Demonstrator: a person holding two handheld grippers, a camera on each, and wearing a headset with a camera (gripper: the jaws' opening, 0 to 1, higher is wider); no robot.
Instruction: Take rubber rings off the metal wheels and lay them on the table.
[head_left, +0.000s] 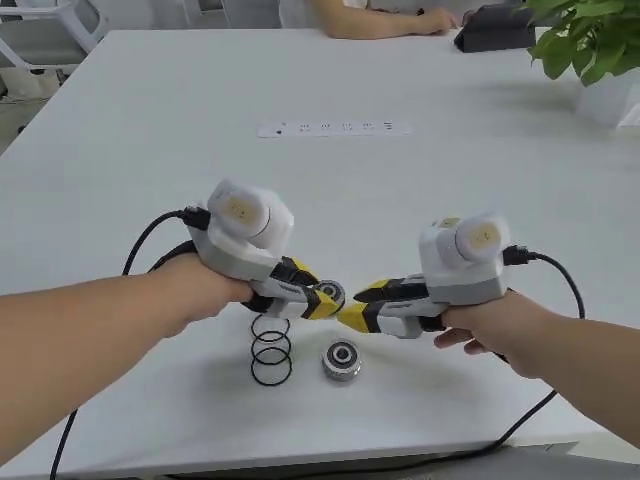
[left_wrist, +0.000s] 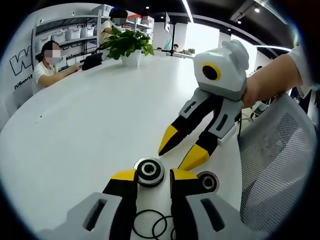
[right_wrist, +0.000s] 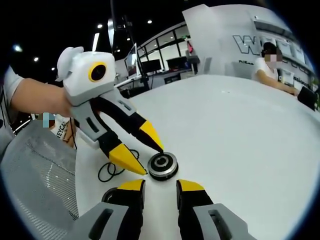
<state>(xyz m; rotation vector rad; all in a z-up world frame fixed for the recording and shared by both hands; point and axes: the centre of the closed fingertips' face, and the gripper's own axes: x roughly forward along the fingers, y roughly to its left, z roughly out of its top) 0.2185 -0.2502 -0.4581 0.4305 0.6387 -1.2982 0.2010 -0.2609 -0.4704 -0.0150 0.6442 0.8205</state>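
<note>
Nearest the table (head_left: 150, 150) edge in the head view: three loose rubber rings (head_left: 270, 350) lying flat, overlapping in a short column. Just to their right sits a second wheel (head_left: 342, 360), flat on the tabletop and apart from both grippers.

Just above those, the left gripper (head_left: 325, 298) is clamped on a metal wheel (head_left: 328, 296), pinched between its yellow tips and held clear of the table, w/ a dark band round the rim. The left gripper view confirms it: wheel (left_wrist: 150, 171) sits right btwn the gripper's own tips (left_wrist: 152, 176), rings (left_wrist: 152, 225) below, second wheel (left_wrist: 207, 181) off to the right.

The right gripper (head_left: 352, 305) comes in from the right, jaws spread, nothing in them, tips pointing at the held wheel and close beside it. Its own view shows the spread jaws (right_wrist: 160, 187) w/ the wheel (right_wrist: 162, 166) just ahead, nipped by the left gripper (right_wrist: 153, 161).

Mid-table: a white power strip (head_left: 333, 128). Far end: a person's arm (head_left: 380, 20) resting on the table, and a green plant (head_left: 590, 40) at the far-right corner.
</note>
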